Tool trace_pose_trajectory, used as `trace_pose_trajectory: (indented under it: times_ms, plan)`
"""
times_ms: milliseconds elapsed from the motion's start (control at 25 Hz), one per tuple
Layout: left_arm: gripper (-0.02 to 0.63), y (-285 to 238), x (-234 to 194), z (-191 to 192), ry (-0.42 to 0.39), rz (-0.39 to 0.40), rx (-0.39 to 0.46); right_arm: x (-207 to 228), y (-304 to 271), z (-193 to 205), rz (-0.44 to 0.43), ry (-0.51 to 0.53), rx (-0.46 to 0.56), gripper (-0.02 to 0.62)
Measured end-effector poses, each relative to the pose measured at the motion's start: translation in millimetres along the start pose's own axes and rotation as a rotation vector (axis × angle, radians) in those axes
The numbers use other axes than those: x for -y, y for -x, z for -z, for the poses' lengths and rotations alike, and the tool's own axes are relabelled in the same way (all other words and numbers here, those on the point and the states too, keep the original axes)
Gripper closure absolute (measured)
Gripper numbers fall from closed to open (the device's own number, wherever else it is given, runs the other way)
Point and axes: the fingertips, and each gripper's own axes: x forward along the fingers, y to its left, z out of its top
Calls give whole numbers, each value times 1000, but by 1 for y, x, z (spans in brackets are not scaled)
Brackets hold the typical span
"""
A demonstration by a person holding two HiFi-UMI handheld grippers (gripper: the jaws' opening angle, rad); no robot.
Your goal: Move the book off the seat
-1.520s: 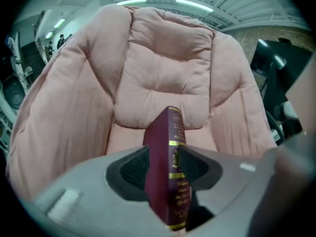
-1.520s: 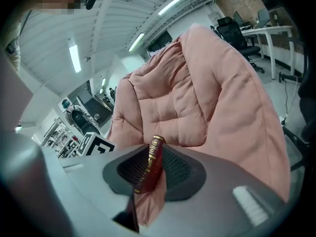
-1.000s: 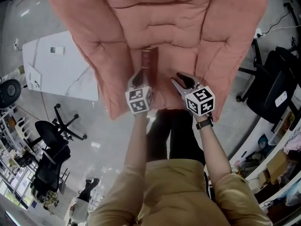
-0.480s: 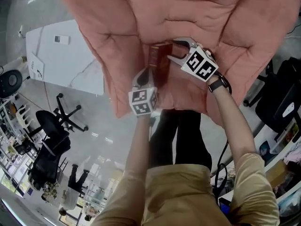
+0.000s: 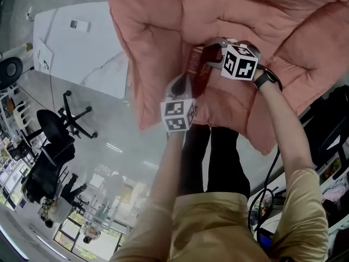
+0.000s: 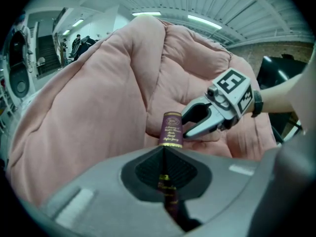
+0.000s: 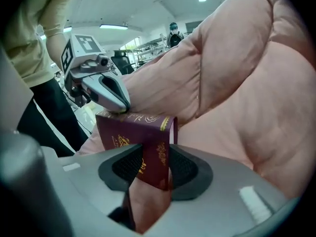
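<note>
On seat (image 5: 158, 37): left hand-held gripper (image 5: 187, 82) clamps book (image 5: 197, 70).
Right hand-held gripper (image 5: 208, 57) jaws just closed on it too; I fear opposing pulls could tear it.

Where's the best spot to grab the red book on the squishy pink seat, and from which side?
Pinch the book across its thin width, one pad on each cover, near the free top edge. It stands on edge, sunk in the soft pink seat, so probably come from above; the cushion crowds its lower sides.
</note>
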Motion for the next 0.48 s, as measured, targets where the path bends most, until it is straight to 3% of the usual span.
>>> trace_pose_trajectory:
  times_ms: [200, 480]
  plan:
    - [612, 6, -27, 14, 43, -35, 4, -6, -9, -12, -24, 10, 15, 483]
    - [612, 18, -32, 13, 36, -1, -6, -19, 7, -25, -49, -23, 28, 531]
